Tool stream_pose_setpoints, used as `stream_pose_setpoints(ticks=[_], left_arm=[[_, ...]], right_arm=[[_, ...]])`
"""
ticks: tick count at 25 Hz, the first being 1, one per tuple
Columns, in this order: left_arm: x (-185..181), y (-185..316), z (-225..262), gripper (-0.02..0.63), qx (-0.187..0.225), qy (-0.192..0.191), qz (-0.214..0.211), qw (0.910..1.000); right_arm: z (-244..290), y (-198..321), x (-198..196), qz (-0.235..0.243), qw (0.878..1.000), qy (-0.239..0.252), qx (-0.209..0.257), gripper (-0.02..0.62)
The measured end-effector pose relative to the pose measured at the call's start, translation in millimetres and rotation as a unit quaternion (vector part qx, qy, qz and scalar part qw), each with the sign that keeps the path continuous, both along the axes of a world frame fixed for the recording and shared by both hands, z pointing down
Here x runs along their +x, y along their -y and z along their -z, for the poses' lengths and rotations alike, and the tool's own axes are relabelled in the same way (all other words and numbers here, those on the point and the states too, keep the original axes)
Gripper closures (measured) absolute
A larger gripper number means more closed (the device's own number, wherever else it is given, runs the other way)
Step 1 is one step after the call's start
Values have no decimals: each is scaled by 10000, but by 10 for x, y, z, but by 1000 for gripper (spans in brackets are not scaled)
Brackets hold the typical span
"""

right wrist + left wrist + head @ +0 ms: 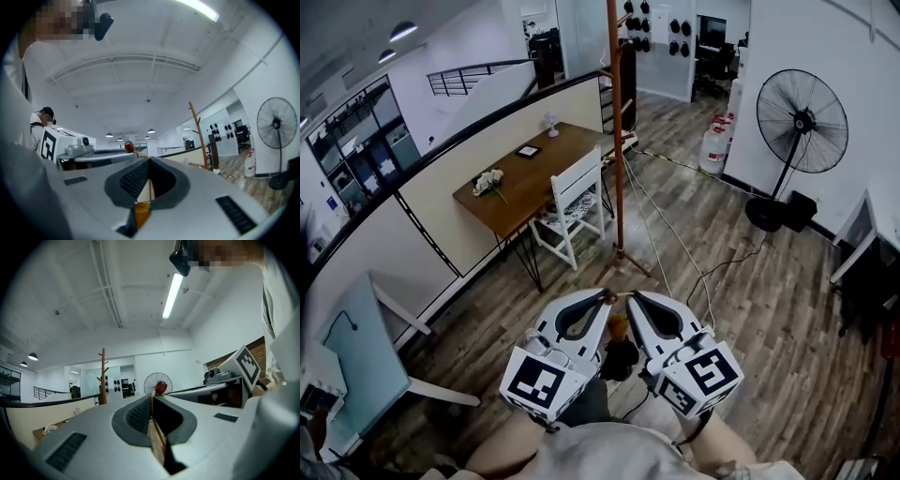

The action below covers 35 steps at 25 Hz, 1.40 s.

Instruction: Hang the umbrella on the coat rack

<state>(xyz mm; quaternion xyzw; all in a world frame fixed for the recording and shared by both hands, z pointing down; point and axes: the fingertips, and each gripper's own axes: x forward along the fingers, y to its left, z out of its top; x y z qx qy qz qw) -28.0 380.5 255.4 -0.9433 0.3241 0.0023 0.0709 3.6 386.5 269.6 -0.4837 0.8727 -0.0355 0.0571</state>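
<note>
A small folded umbrella [621,354], black with an orange handle end [619,325], hangs between my two grippers close to my body. My left gripper [608,296] [152,396] is shut on the umbrella's thin yellow cord [158,437], and a red bead [161,387] sits at the jaw tips. My right gripper [634,296] [149,159] is shut on the same cord, with the orange handle end [142,212] just below its jaws. The coat rack [617,141] [103,376] [199,136], a tall brown pole with pegs, stands some steps ahead.
A wooden table [534,178] and a white chair [572,208] stand left of the rack, against a low partition wall [441,178]. A standing fan [802,122] is at the right. Cables [675,239] run across the plank floor. A pale desk [356,361] is at near left.
</note>
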Motion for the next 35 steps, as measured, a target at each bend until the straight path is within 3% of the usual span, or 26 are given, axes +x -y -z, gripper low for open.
stream_pose_setpoints(ticks=[12, 28, 35], left_arm=[[52, 814, -62, 607, -78, -69, -225, 9997], [-81, 3092, -39, 607, -243, -126, -749, 9968], [-208, 3838, -41, 607, -229, -140, -787, 9965]], right_arm=[[-67, 801, 38, 32, 10000, -76, -52, 592], [-43, 3151, -103, -531, 9981, -41, -326, 592], [-67, 3876, -236, -565, 9977, -135, -340, 592]])
